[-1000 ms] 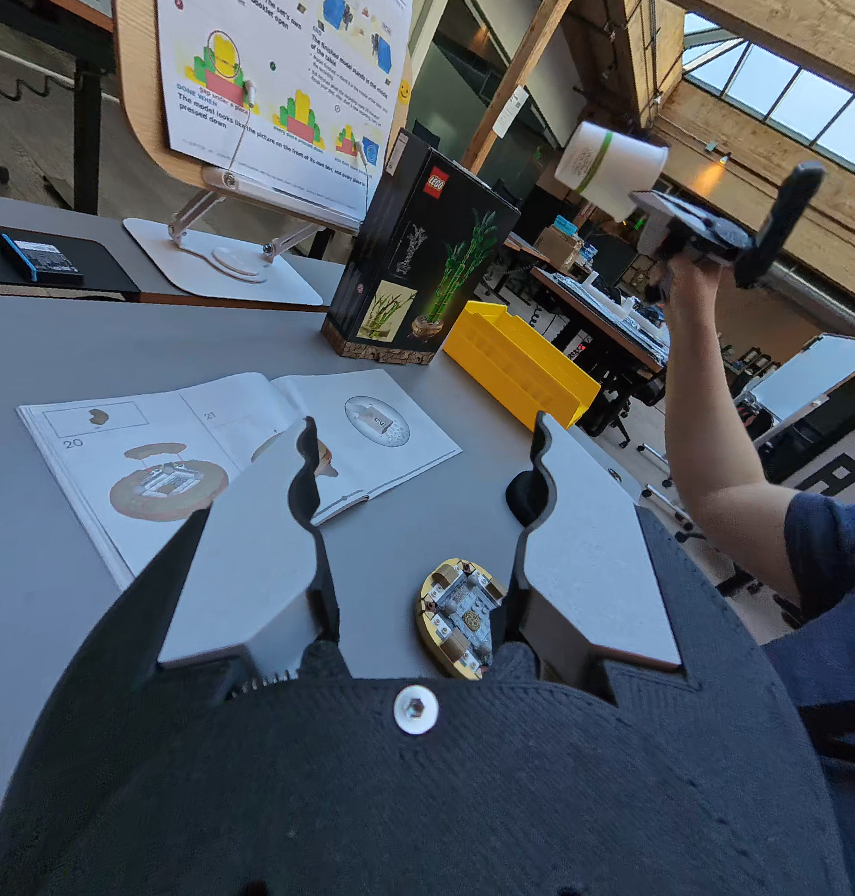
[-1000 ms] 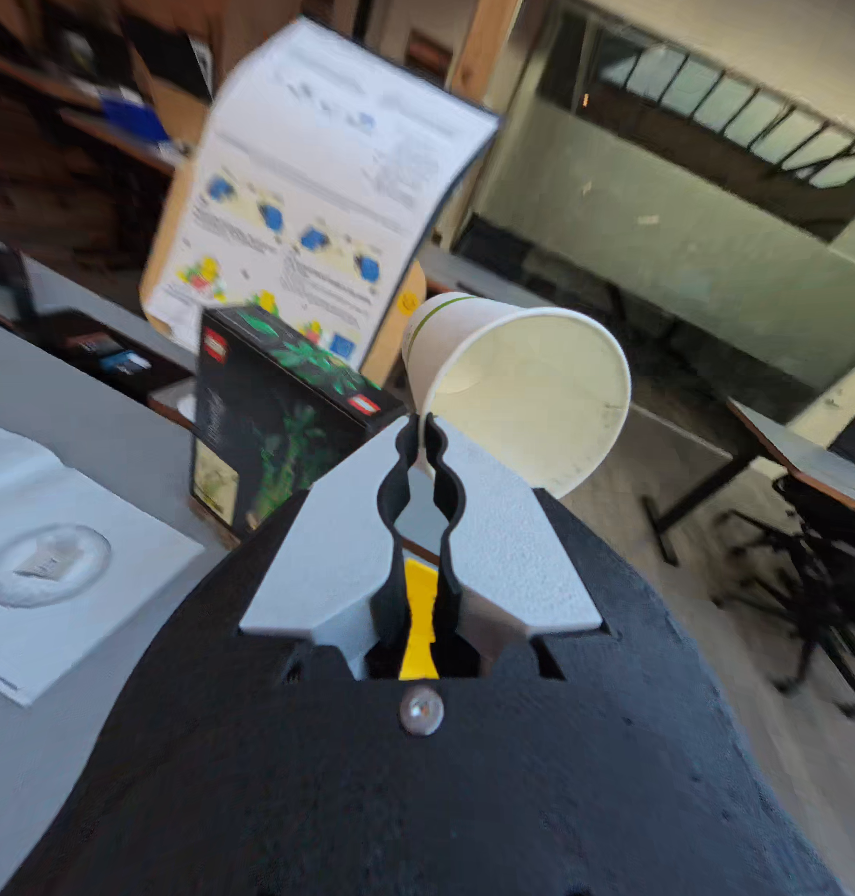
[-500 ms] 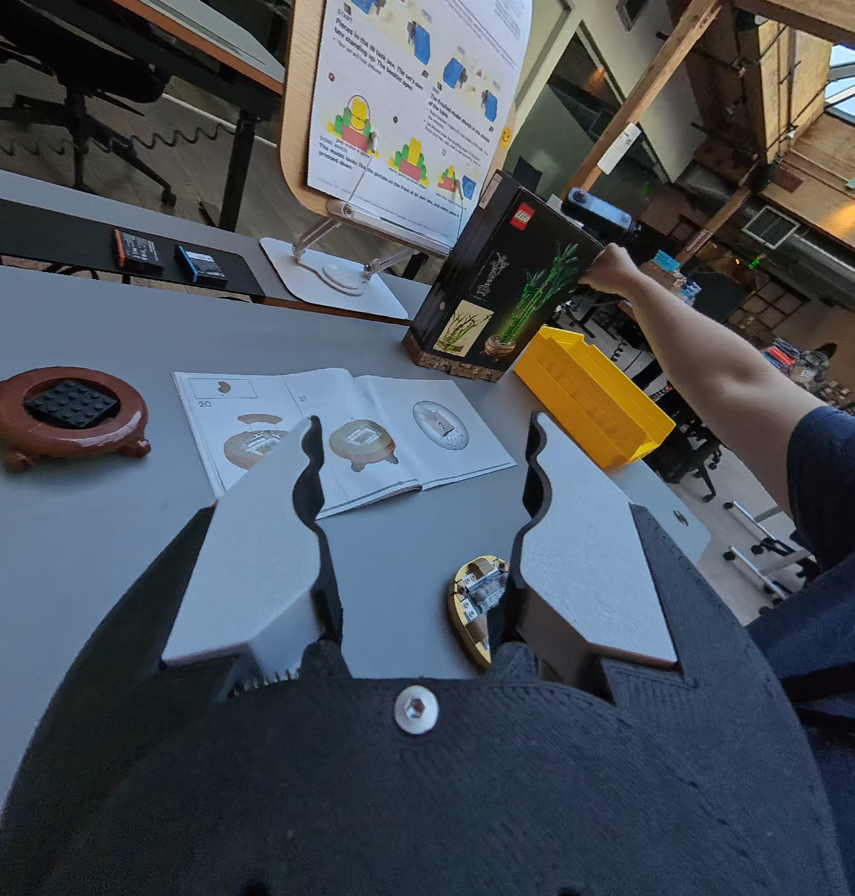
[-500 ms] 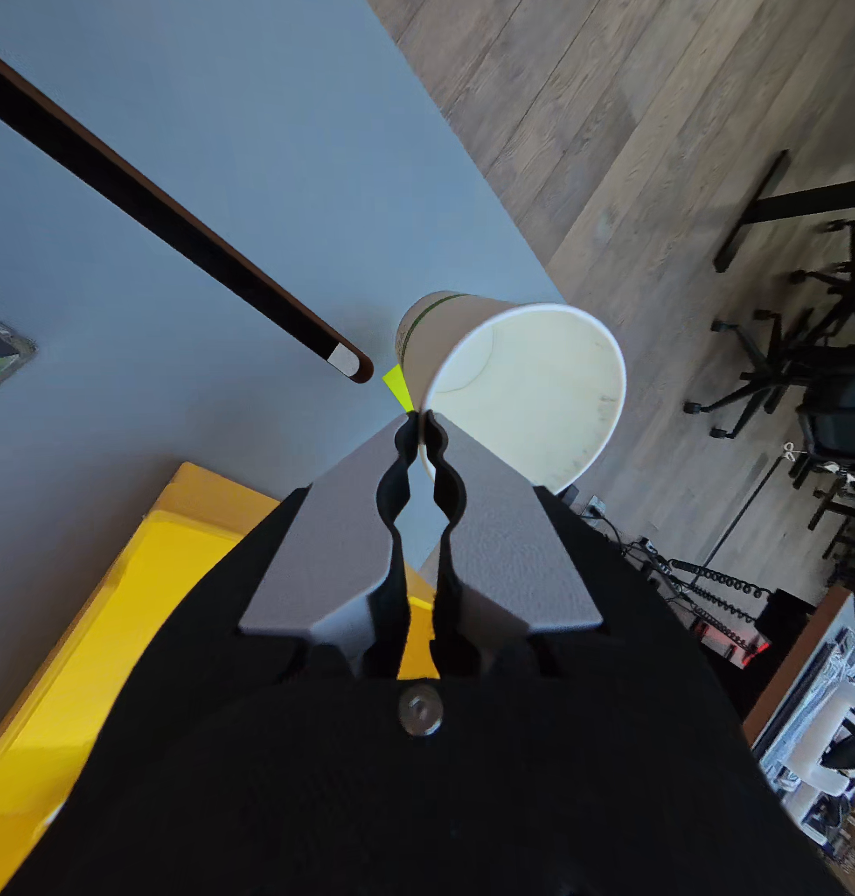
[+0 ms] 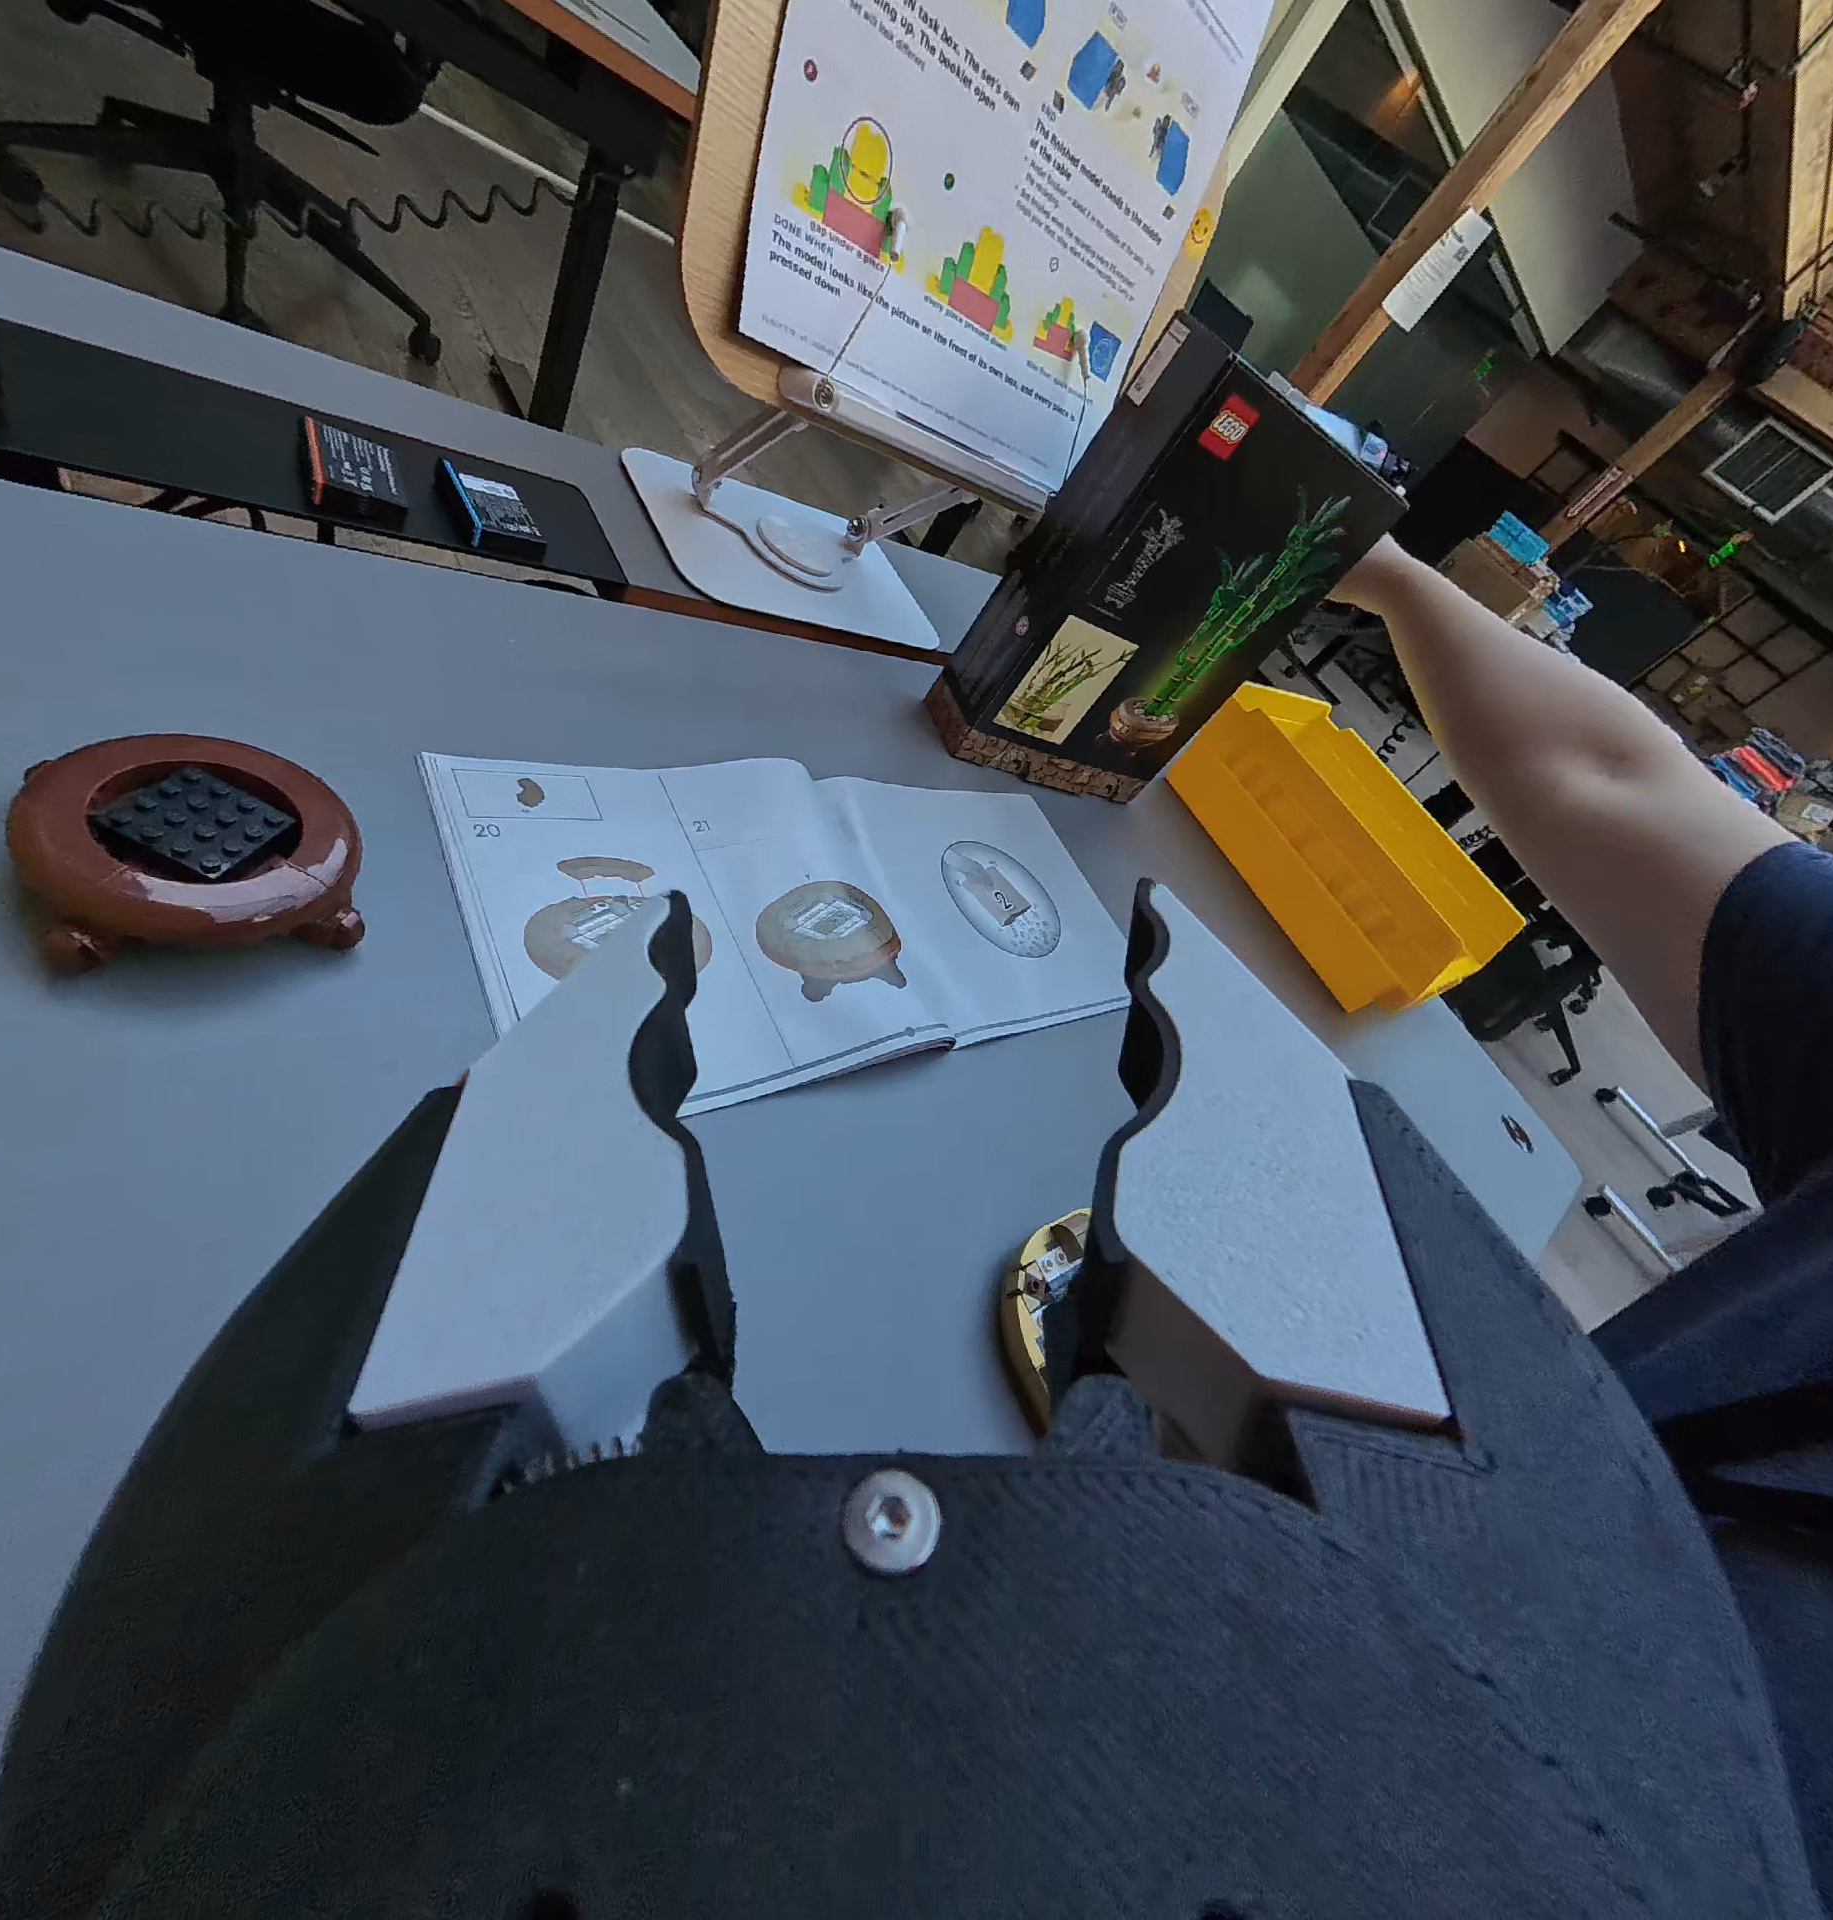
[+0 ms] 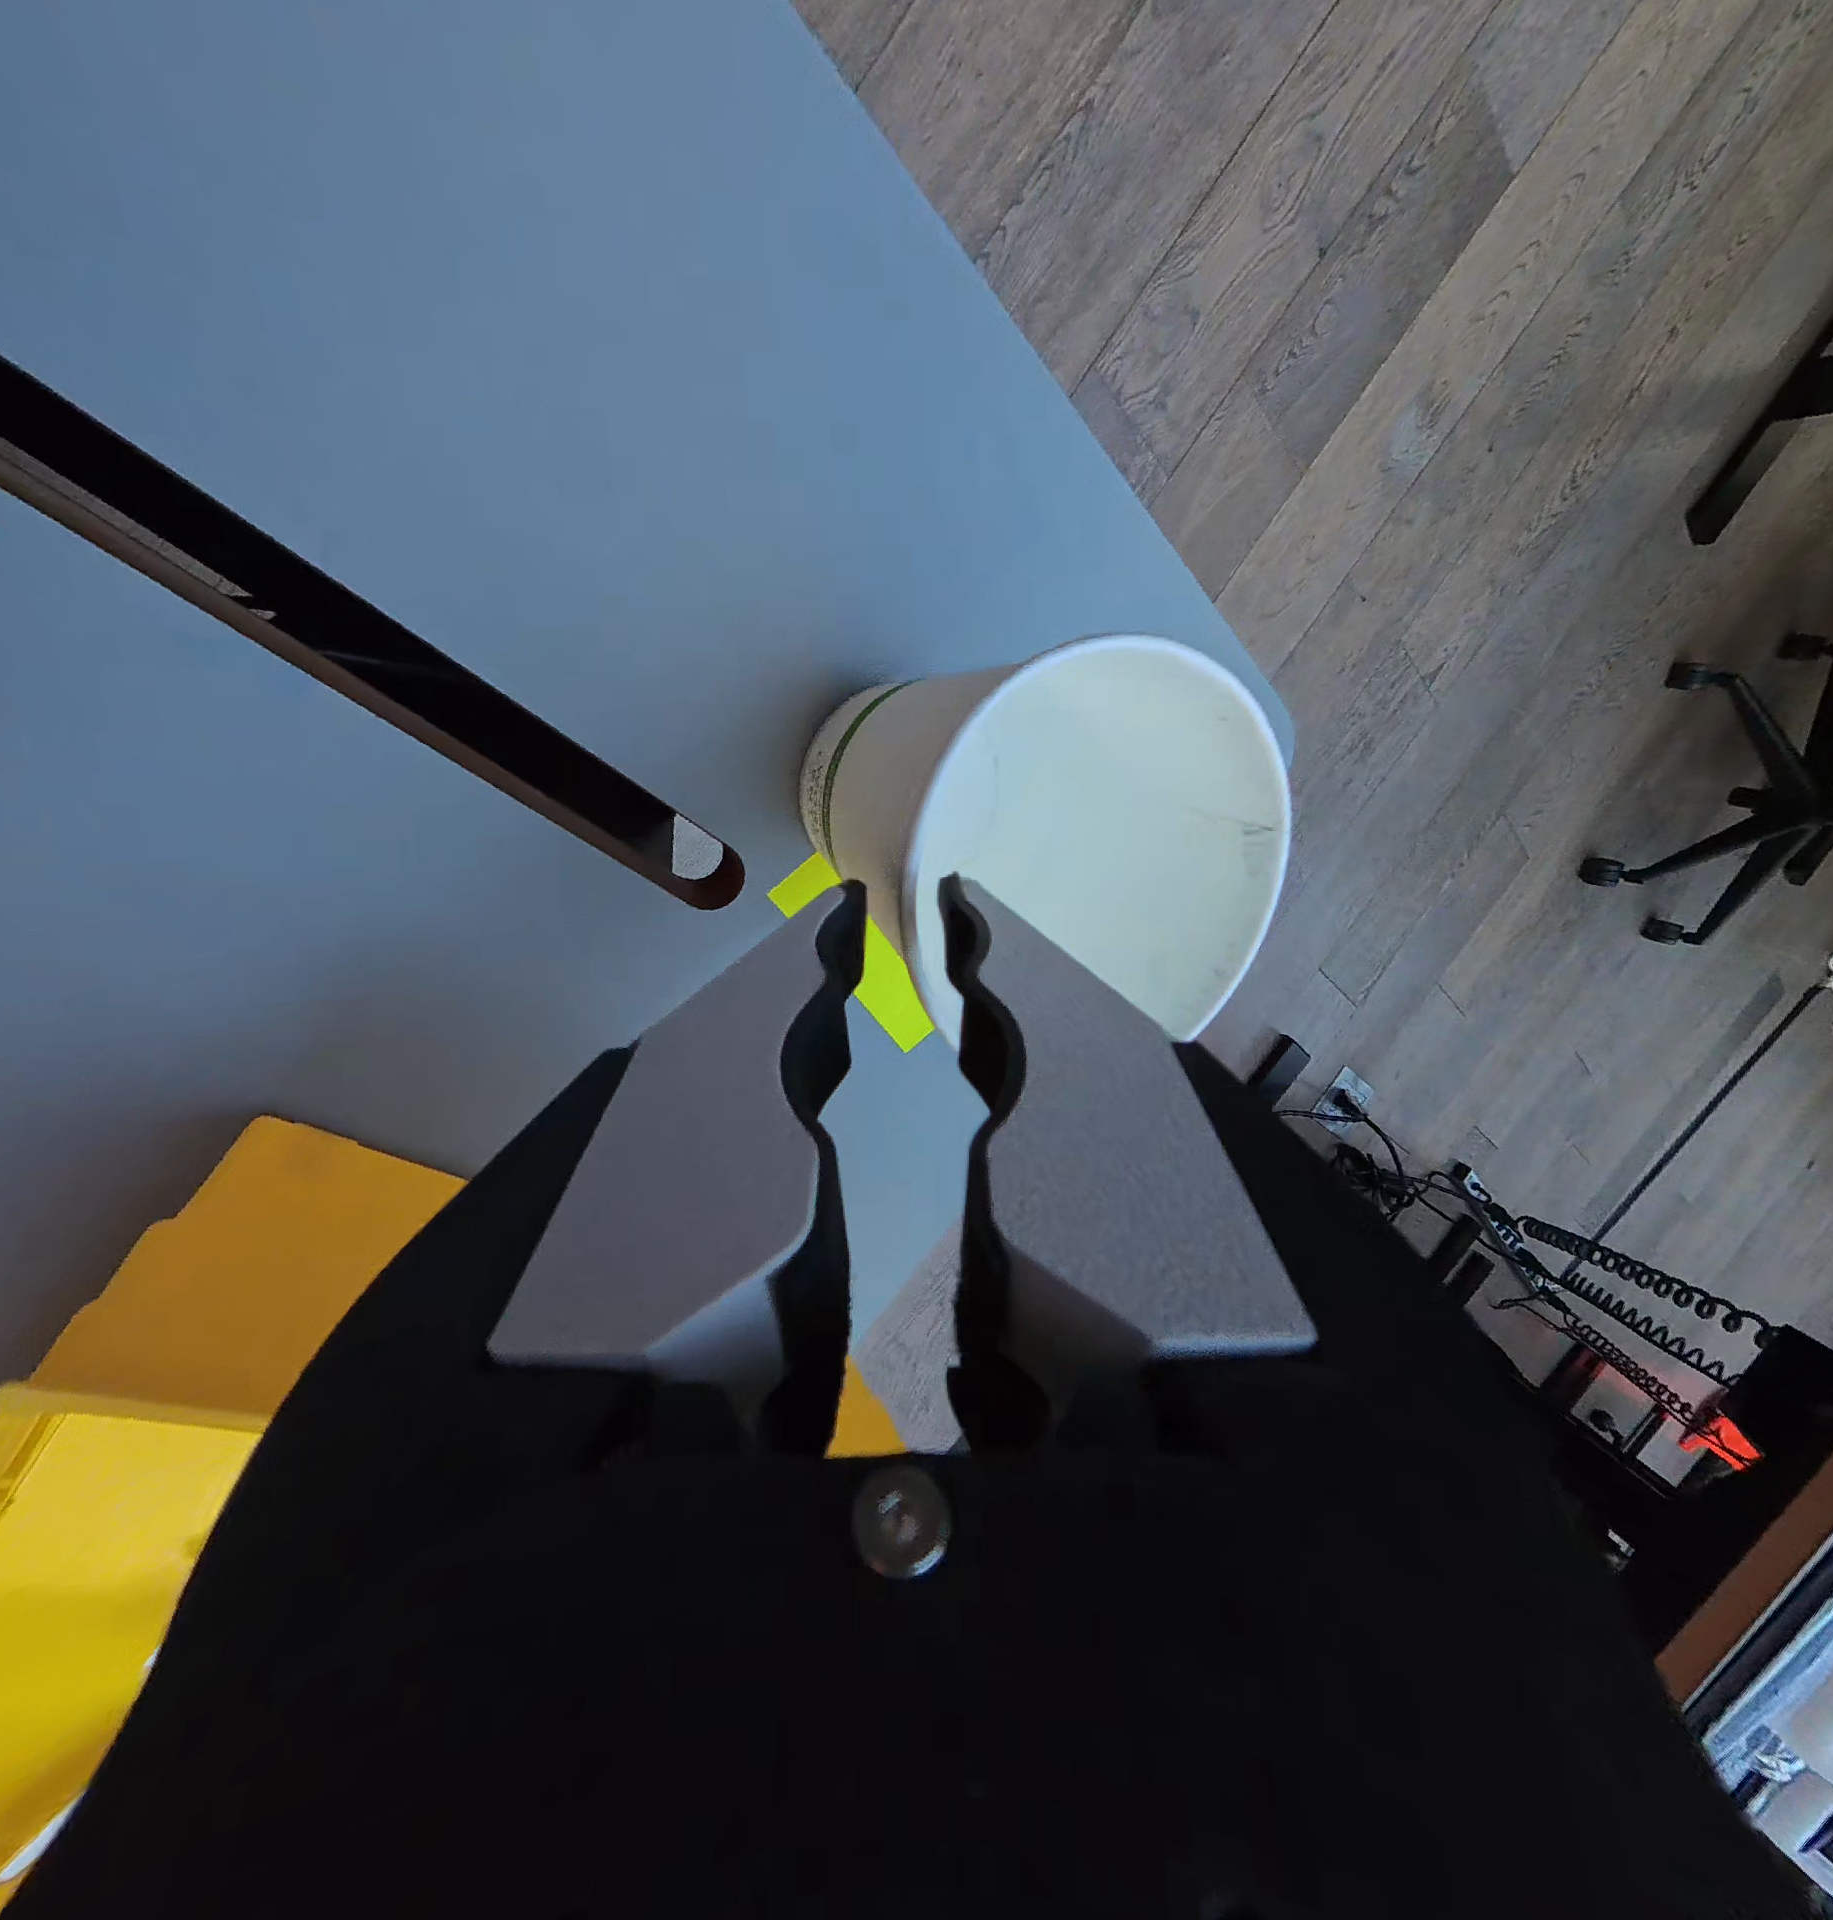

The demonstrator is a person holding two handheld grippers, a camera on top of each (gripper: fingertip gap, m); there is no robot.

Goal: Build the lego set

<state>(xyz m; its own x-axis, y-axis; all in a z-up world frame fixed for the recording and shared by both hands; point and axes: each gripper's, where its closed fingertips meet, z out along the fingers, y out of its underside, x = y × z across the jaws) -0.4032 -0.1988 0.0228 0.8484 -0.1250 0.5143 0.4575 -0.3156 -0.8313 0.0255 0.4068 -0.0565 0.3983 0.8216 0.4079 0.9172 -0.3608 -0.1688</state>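
Note:
My left gripper (image 5: 907, 904) is open and empty above the grey table (image 5: 268, 1091). A tan round lego piece (image 5: 1037, 1299) lies on the table by its right finger, half hidden. A brown ring base with a black plate (image 5: 185, 847) sits at the left. The open booklet (image 5: 787, 914) lies ahead. My right gripper (image 6: 899, 891) is open, its fingers astride the near rim of a white paper cup (image 6: 1099, 831). The cup stands on the table corner (image 6: 476, 312) behind the lego box.
The black lego box (image 5: 1172, 582) stands at the back; its top edge (image 6: 351, 644) shows in the right wrist view. A yellow bin (image 5: 1338, 842) (image 6: 164, 1403) sits beside it. A yellow-green tape strip (image 6: 891, 987) lies by the cup. An instruction sheet on a stand (image 5: 985, 187) is behind. Tip to tip, the grippers are about 75 centimetres apart. From the left gripper's tips to the tan round lego piece (image 5: 1037, 1299) is close to 20 centimetres.
The right gripper carried the cup down behind the box, set it on the table corner and opened its fingers. The left gripper shifted a little; the tan piece is more hidden.

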